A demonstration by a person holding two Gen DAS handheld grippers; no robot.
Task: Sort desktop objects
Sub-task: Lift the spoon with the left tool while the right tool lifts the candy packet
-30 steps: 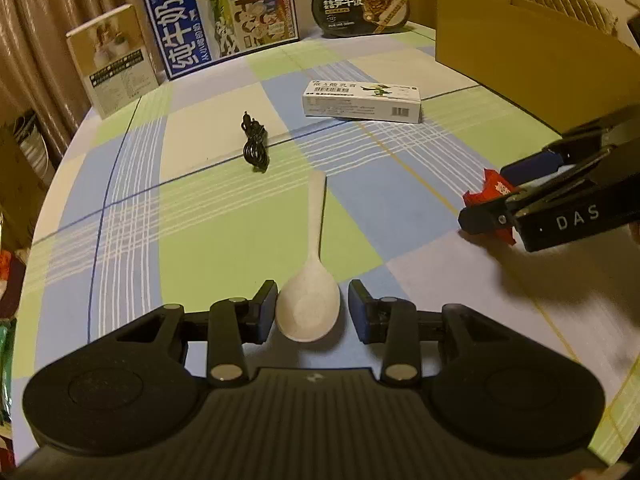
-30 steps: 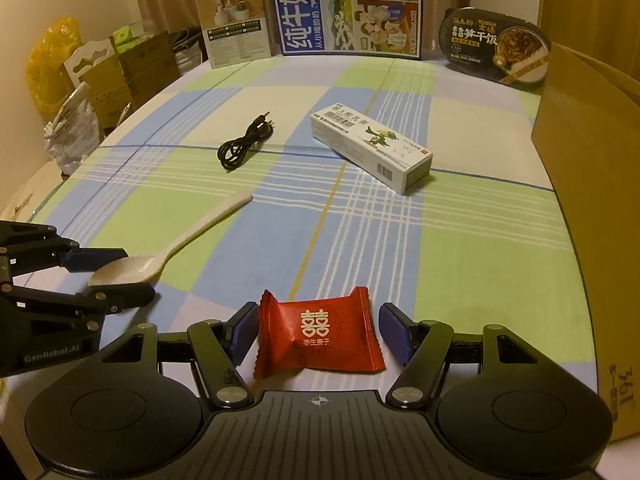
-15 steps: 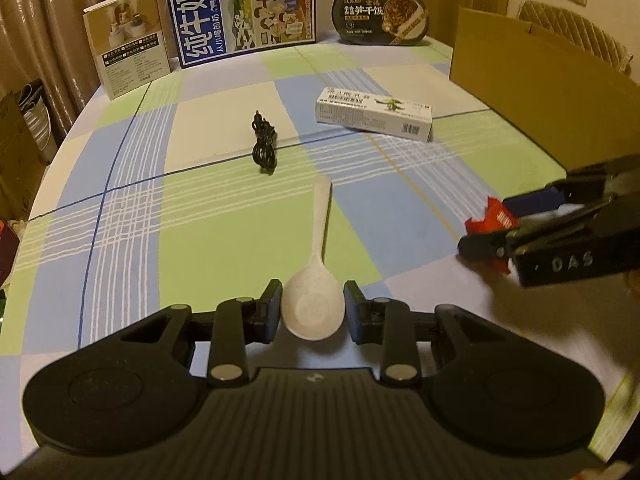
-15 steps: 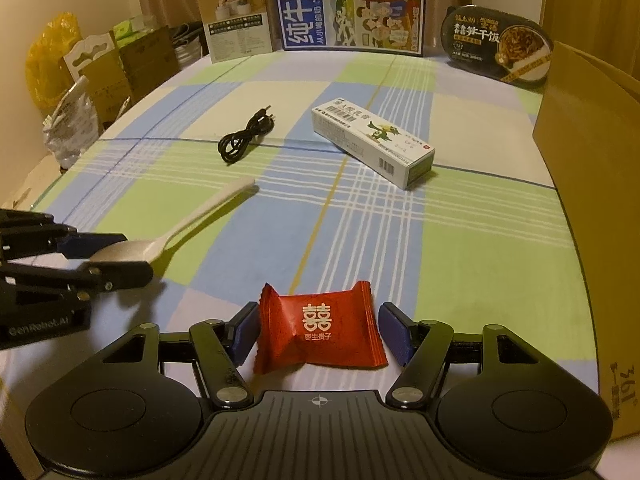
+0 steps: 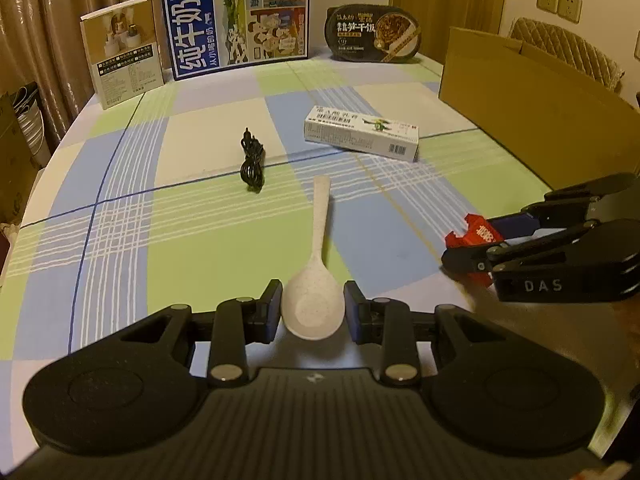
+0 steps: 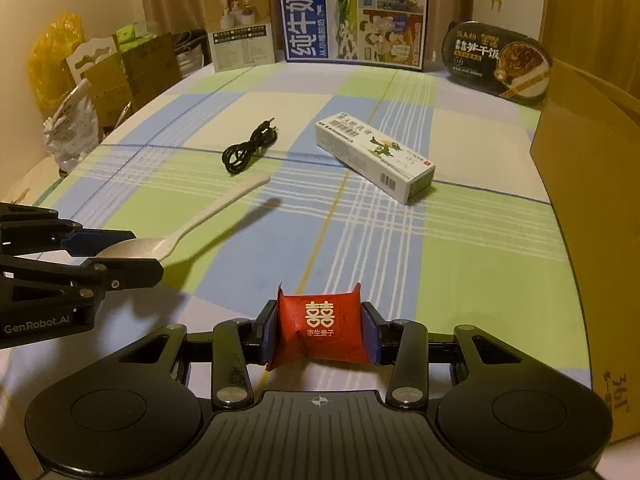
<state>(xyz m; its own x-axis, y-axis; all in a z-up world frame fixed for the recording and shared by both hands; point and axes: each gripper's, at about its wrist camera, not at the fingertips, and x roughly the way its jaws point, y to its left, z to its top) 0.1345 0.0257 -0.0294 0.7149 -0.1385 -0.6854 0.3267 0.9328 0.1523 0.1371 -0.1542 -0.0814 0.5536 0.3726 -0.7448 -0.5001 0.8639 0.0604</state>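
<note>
My left gripper is shut on the bowl of a white plastic spoon and holds it lifted above the table, handle pointing away; its shadow falls on the cloth in the right wrist view, where the spoon and left gripper show at the left. My right gripper is shut on a red candy packet, squeezed between the pads. It also shows in the left wrist view. A black cable and a white medicine box lie on the checked tablecloth.
A large cardboard box stands along the table's right side. A blue milk carton, a small white-and-tan box and a black rice meal tray stand at the far edge. Bags and cartons sit off the left side.
My right gripper has closed on the candy packet, crumpling it. My left gripper has closed on the spoon and lifted it off the table.
</note>
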